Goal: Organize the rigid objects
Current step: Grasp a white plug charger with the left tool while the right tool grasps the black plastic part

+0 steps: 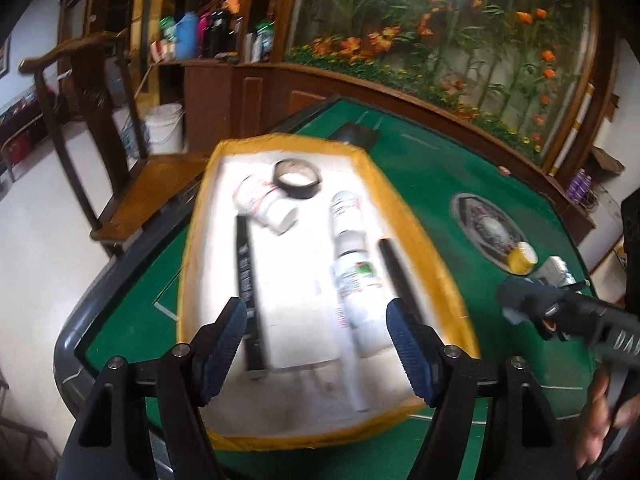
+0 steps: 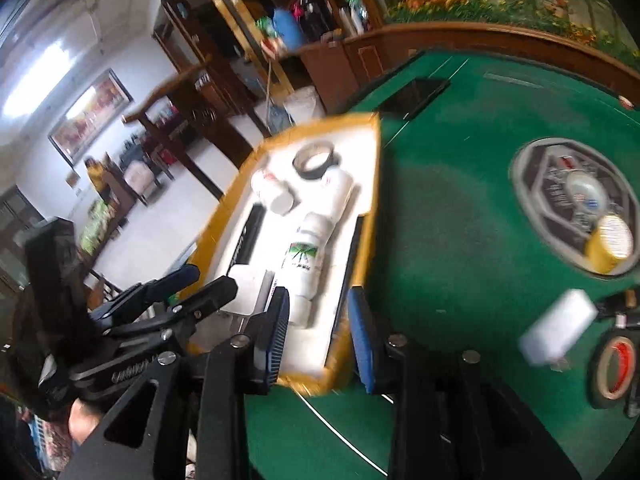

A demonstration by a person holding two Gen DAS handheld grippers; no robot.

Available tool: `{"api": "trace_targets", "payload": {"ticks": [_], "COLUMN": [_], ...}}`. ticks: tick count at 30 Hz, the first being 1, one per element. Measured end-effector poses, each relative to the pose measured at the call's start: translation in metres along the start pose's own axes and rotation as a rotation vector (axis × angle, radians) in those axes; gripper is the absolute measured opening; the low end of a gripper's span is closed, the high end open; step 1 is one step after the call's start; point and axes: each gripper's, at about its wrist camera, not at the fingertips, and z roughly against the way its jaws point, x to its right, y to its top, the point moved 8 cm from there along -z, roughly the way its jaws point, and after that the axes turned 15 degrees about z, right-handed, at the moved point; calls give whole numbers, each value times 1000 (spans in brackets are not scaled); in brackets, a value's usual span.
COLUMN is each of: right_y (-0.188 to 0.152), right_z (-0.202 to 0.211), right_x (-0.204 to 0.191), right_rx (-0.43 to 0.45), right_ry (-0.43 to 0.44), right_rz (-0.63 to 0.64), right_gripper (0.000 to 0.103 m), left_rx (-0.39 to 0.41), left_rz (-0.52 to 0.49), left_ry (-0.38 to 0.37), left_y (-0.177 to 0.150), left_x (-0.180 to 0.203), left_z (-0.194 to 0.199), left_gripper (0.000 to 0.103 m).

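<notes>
Both tools hang over the yellow-rimmed tray [image 1: 424, 248] on the green table [image 1: 460, 184]: the left hand-held gripper [image 1: 316, 340] is spread wide with nothing between its pads, above the white box [image 1: 296, 328] and white bottles [image 1: 356, 280] already lying in the tray. The right hand-held gripper [image 2: 318, 336] stands slightly parted and empty over the tray's near corner. The next pieces seem to be the yellow roll [image 2: 608, 244], the white block [image 2: 560, 328] and the tape roll [image 2: 612, 368] out on the table, so the right one should open further before lowering squarely over one.
</notes>
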Motion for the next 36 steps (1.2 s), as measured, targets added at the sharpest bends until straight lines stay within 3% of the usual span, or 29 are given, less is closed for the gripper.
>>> {"api": "trace_targets", "payload": {"ticks": [2,5,10,15,20,22,23,24,25,28,36], "right_y": [-4,-20,-69,-109,-130,-135,-136,-138,-139,-144,-144], "right_z": [35,86,136,153,160,160,158,156,155,151,132], "right_x": [23,66,124,164,189,193,195,197,199,204,216], "right_rx": [67,158,191,187,185,181,173,163,154,122,18], "right_ry": [-30,-140,-232,-276,-295,-304,-308,-315,-322,-348,-450], "right_rz": [-15,-65,-174,-284,-354,-366,-368,-368,-366,-360,-353], "right_gripper": [29,33,33,33,33,36,40,41,42,52,64], "left_rx": [-5,-37,-141,-207,-249,-257,-259,-284,-257,-252,-196], "left_rz": [-40,-118,-258,-356,-399,-413,-406,-398,-401,-392,-382], "left_ry": [-46,-111,-220,-205,-178,-151,-129,-117,-113,-103,-67], "left_y": [-3,-15,-48,-75,-82,-87,-87,-88,-87,-90,-100], "left_x": [21,62,141,196,224,228,226,224,222,212,184], "left_z": [5,4,-21,-65,-99,-111,-119,-127,-127,-120,-99], "left_gripper": [76,79,80,81,81,77,60,51,42,42,42]}}
